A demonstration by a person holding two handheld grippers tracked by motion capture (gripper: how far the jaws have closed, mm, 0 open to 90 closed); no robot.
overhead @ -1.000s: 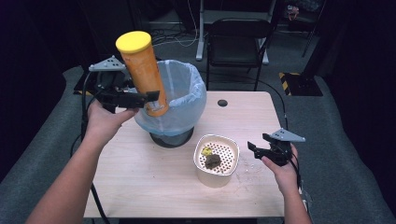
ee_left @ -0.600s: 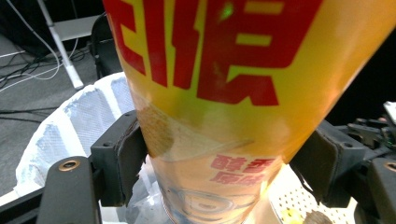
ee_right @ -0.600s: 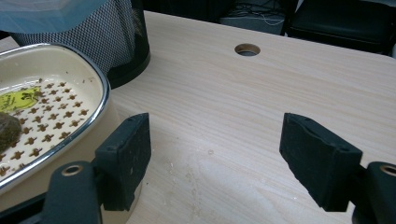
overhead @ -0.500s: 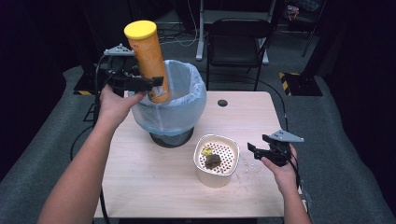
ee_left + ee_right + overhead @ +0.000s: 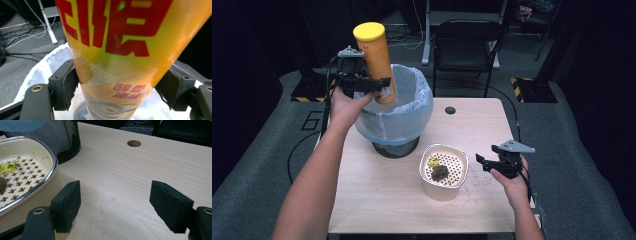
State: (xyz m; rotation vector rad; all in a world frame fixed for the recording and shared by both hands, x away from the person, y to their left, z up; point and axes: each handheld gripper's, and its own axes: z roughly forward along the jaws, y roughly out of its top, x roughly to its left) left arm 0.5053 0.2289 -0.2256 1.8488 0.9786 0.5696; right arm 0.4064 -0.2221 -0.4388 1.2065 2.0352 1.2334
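**Canister poised over the bin mouth**

Dark studio floor with cables and a black chair [image 5: 467, 42] sits behind the pale wooden table [image 5: 387, 200].

- Your left tool [image 5: 377, 84] is clamped on the orange canister [image 5: 374, 60], both black pads pressing its lower body from either side. In the left gripper view the canister [image 5: 117, 50] fills the gap between the pads, red print above, base end pointing down and away.
- Long axis: nearly upright, yellow lid on top and tipped slightly toward your left; the base is the low end.
- Key relation: the base hangs just inside the near-left rim of the bin [image 5: 399, 107] with its pale blue liner. The bin's open mouth lies below and slightly to the right of the tool. White liner [image 5: 50, 62] shows directly under the canister, so a drop from here looks likely to land inside; nudging rightward would give more margin from the rim.
- Your right tool [image 5: 486, 163] hovers low over the table, jaws spread wide with nothing between them, well apart from the bin. It sits just right of the cream strainer tub [image 5: 443, 171], whose rim [image 5: 47, 172] nearly touches one pad.
- Left hand is the working one; the right is idle.
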